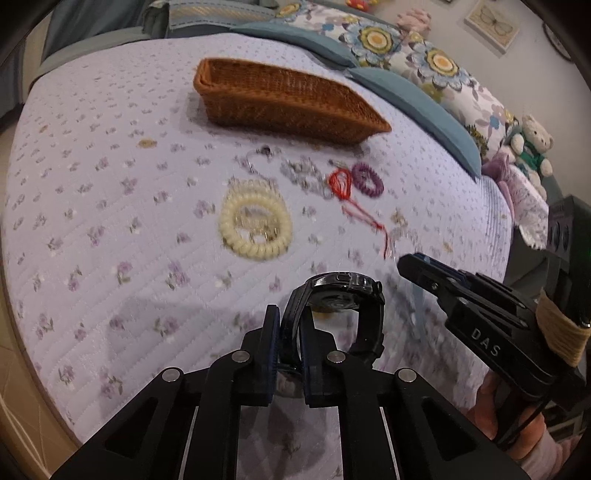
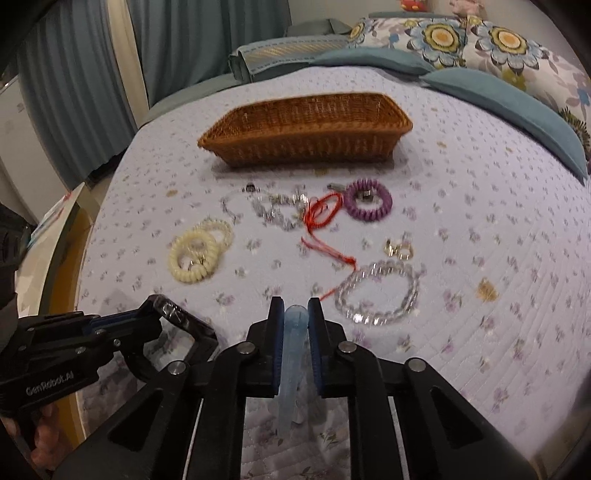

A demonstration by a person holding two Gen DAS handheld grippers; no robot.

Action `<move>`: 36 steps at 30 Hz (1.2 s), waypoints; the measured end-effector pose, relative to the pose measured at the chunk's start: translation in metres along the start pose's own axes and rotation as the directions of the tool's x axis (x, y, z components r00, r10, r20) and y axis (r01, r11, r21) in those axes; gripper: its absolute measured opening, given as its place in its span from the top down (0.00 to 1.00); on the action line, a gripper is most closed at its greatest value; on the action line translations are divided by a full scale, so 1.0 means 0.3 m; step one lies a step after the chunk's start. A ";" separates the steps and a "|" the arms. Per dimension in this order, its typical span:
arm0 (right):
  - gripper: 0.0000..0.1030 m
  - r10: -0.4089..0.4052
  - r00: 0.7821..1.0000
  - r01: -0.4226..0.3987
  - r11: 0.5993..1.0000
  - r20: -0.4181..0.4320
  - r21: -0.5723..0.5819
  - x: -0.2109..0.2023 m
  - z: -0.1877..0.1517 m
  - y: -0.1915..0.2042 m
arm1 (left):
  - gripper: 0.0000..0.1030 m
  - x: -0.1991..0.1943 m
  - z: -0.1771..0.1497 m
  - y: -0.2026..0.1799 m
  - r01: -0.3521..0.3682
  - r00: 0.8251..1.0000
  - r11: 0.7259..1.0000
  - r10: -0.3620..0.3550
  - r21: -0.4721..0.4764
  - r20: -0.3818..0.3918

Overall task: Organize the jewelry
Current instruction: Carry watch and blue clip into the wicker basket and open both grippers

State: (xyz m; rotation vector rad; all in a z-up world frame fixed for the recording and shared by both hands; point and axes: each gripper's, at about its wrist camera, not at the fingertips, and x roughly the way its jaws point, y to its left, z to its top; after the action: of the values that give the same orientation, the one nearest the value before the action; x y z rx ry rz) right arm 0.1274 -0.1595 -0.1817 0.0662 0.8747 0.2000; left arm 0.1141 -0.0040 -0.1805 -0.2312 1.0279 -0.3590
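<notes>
Left gripper (image 1: 290, 321) clenched on black wristwatch (image 1: 343, 295) strap; right gripper (image 2: 295, 314) grasping pale-blue translucent bangle (image 2: 293, 354), lower part hidden. Blurred silver chains (image 2: 280, 210) before brown wicker basket (image 2: 306, 129).

Home bedroom: quilted bedspread (image 2: 480, 221), floral pillows (image 2: 480, 40), teddy bear (image 1: 532, 142), curtains (image 2: 177, 40).

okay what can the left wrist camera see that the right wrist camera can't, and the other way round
Only the left wrist view shows the teddy bear and the framed butterfly picture. Only the right wrist view shows the clear bead bracelet and the pale blue bangle pinched in the right gripper. Both show the wicker basket, the cream coil hair ties, and the black watch clamped in the left gripper.
</notes>
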 end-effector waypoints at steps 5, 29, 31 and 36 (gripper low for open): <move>0.85 0.016 0.999 -0.015 1.000 0.042 -0.004 -0.021 0.066 -0.011 | 0.90 -0.025 0.071 0.025 0.028 0.998 0.999 -0.026 -0.032 0.060; 0.85 0.005 0.999 -0.005 1.000 0.052 0.005 0.466 0.791 -0.197 | 0.90 0.260 0.863 0.062 -0.052 0.984 0.995 0.066 -0.084 0.168; 0.85 0.013 1.000 -0.014 0.999 0.004 0.031 0.529 0.792 -0.226 | 0.90 0.310 0.863 0.070 -0.070 0.987 0.994 0.081 -0.086 0.141; 0.85 -0.010 1.000 0.011 0.999 -0.030 0.041 0.590 0.773 -0.245 | 0.90 0.408 0.838 0.082 -0.100 0.990 0.991 0.108 -0.094 0.090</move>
State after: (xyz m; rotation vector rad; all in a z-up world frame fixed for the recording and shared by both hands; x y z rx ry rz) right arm 0.4267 -0.1903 -0.1770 0.0969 0.9083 0.1732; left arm 0.3932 -0.0248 -0.1604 -0.2714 0.9594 -0.2058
